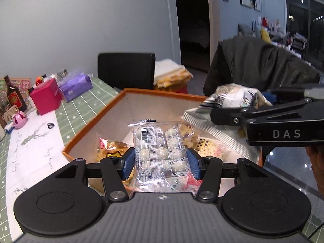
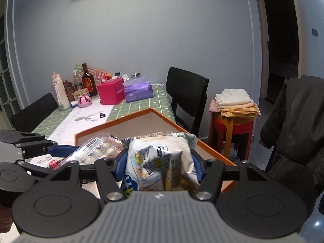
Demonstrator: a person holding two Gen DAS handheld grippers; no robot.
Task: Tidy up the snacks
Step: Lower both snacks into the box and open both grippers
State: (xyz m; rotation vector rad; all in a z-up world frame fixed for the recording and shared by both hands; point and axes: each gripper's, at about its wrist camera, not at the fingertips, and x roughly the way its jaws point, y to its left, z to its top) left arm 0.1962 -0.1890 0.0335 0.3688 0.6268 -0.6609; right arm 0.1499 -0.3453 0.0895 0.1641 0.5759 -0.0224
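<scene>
Grey wall [image 2: 141,30], dark doorway [image 1: 192,20] — black chair [image 2: 186,93], green-checked table [image 2: 141,107]

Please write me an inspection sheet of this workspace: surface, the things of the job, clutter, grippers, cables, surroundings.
Surface: table with a green checked cloth and a white runner.
Job's things: orange-rimmed box holding loose snack packs; clear pack of round white sweets held over it; white snack bag held over it; clear zip bag leaning at the box's right side.
Clutter: pink box, purple tissue pack, dark bottle and small items at the table's far end.
Grippers: left gripper shut on the sweets pack; right gripper shut on the white bag.
Cables: nothing seen.
Surroundings: black chair, stool with folded cloths, dark jacket, grey wall.
</scene>
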